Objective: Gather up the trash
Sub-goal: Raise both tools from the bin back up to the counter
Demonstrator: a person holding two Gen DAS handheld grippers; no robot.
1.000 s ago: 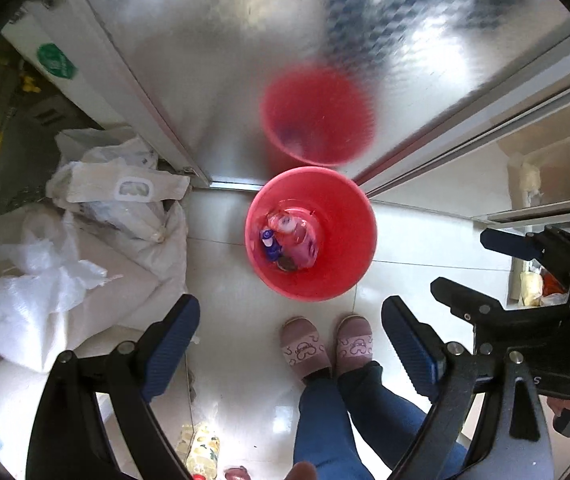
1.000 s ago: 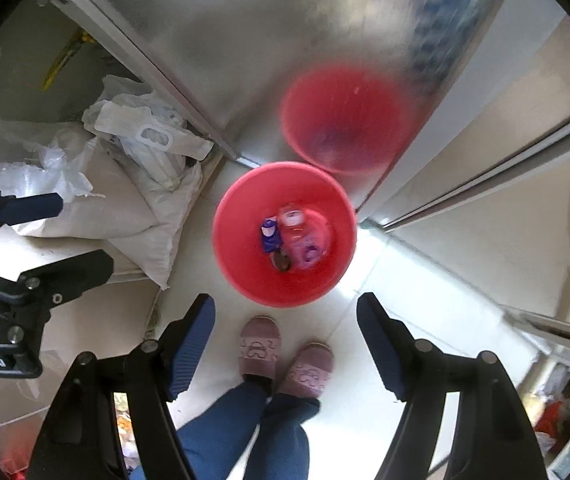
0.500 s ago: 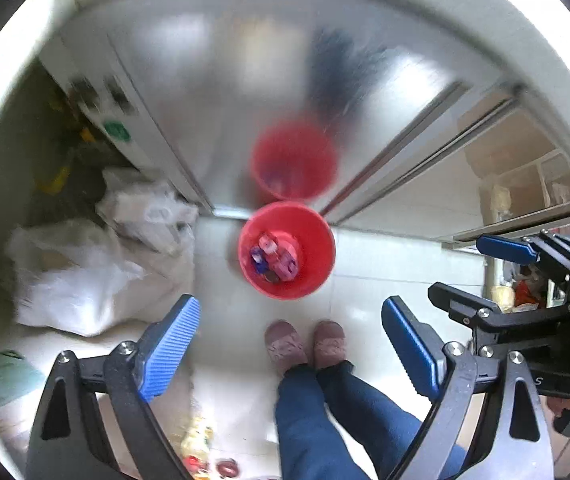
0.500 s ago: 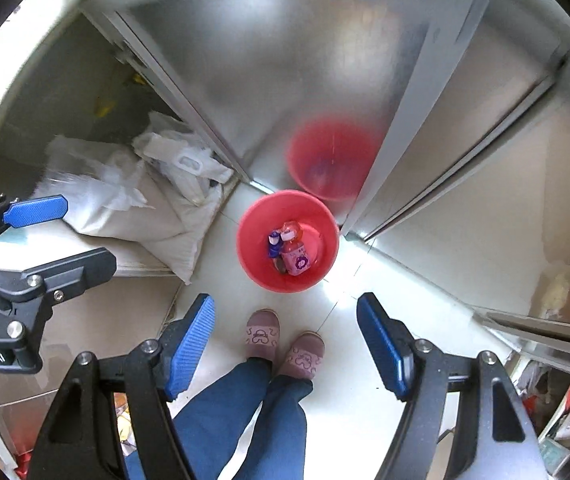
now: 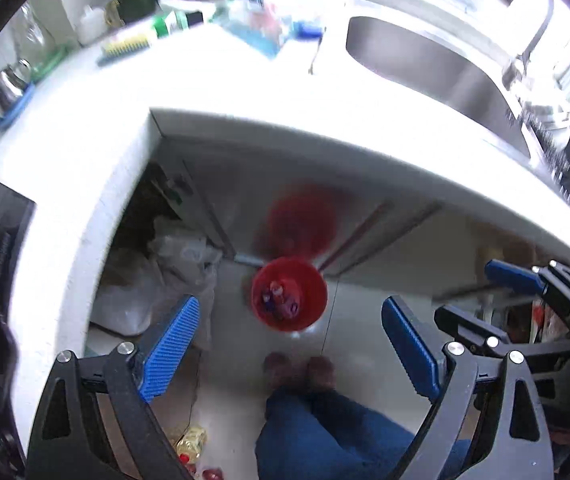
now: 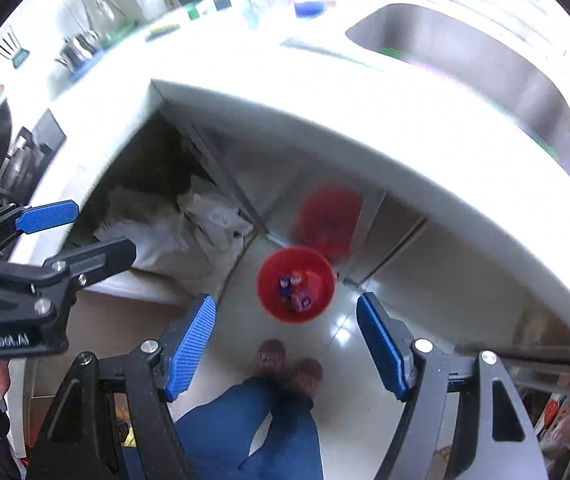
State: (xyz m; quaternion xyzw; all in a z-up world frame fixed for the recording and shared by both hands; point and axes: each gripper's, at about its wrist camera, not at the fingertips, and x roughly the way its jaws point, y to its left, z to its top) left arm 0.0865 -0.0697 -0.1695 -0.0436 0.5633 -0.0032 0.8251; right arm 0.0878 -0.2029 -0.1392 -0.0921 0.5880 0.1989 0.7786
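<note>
Red plastic is being shown far below both tools: a round red plastic bucket (image 5: 289, 294) is standing on the pale tiled floor (image 5: 357, 320), just in front of the person's slippered feet (image 5: 299, 370), with small bottles and wrappers (image 6: 296, 291) lying inside it. The left tool (image 5: 285, 344) is being held wide open with nothing between its blue pads, and the right tool (image 6: 285, 344) likewise, empty. A white stone bench (image 5: 245, 92) with a steel sink (image 5: 425, 60) is being seen above.

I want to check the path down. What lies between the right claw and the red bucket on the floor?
In the right wrist view, only bare pale floor tile shows between the open right claw and the red bucket. The person's slippers stand just below.
</note>
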